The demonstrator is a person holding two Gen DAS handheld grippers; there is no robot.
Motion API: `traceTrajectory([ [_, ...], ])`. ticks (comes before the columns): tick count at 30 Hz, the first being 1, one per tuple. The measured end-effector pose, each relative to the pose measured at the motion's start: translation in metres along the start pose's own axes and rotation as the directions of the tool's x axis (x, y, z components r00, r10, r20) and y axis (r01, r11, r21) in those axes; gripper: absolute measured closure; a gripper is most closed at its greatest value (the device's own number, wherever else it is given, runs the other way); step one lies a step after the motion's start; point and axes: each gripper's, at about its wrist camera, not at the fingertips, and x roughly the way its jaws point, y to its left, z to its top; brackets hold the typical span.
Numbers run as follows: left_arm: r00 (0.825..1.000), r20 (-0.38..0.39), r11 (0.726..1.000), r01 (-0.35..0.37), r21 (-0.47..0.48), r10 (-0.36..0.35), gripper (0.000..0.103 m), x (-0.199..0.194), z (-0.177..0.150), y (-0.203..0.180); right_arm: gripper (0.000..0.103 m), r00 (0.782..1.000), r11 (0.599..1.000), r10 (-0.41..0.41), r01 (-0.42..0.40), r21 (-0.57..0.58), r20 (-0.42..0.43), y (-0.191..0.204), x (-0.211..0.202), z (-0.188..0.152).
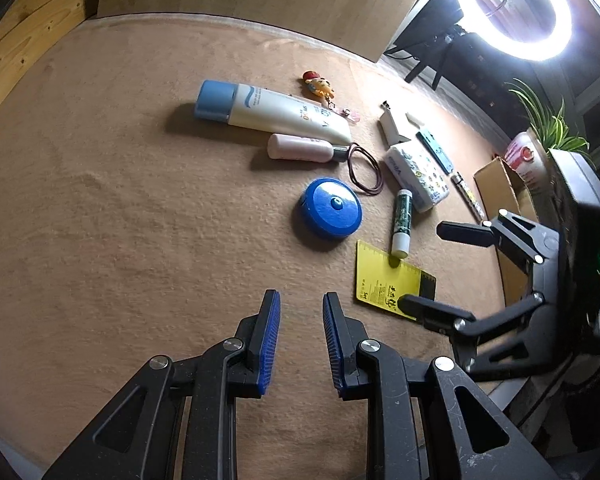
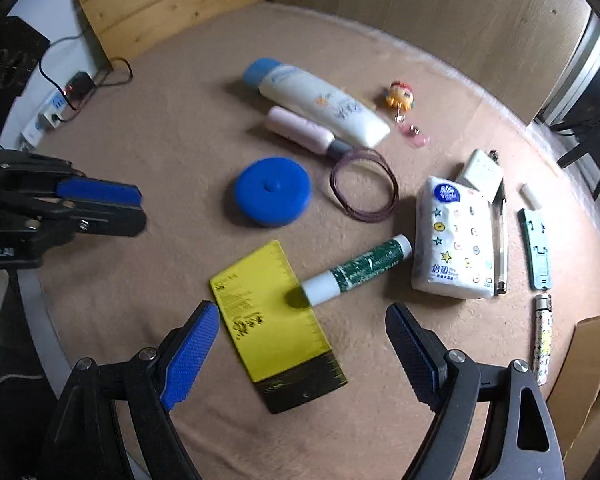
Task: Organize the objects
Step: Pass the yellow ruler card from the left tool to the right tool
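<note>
the right gripper (image 2: 302, 350) stands wide open above the tan cloth (image 2: 172, 152), holding nothing, its blue pads either side of the yellow card (image 2: 272, 316) without touching it. a green glue stick (image 2: 360, 268) lies with its white end on the card, at about 1 o'clock from the fingertips, and the tissue pack (image 2: 454, 240) is further out at 2 o'clock. the blue round case (image 2: 274, 190) sits at 12 o'clock, well apart. the left gripper (image 1: 301, 328) is nearly closed with only a narrow gap, empty, over bare cloth; from it the blue case lies at 12 o'clock and the card at 2 o'clock.
</note>
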Motion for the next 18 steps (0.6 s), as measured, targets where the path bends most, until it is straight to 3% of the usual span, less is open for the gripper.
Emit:
traceTrajectory([
  [3, 1.0, -0.002, 1.0, 0.008, -0.003, -0.008, 0.079, 0.001, 0.0, 0.0, 0.02, 0.999, 1.0, 0.001, -0.002, -0.019, -0.036, -0.004, 0.009, 0.0],
  [7, 1.0, 0.002, 1.0, 0.011, -0.006, -0.011, 0.079, 0.001, 0.0, 0.0, 0.019, 0.994, 0.998, 0.065, -0.065, -0.002, -0.083, -0.008, 0.021, 0.003],
  [13, 1.0, 0.002, 1.0, 0.01, -0.013, -0.01, 0.079, 0.002, 0.001, 0.001, 0.02, 0.991, 0.995, 0.098, -0.1, -0.022, -0.089, -0.006, 0.019, 0.001],
  [18, 1.0, -0.005, 1.0, 0.011, -0.014, -0.011, 0.079, 0.004, 0.002, 0.001, 0.029, 0.995, 0.996, 0.036, -0.042, -0.074, -0.09, 0.007, 0.017, -0.007],
])
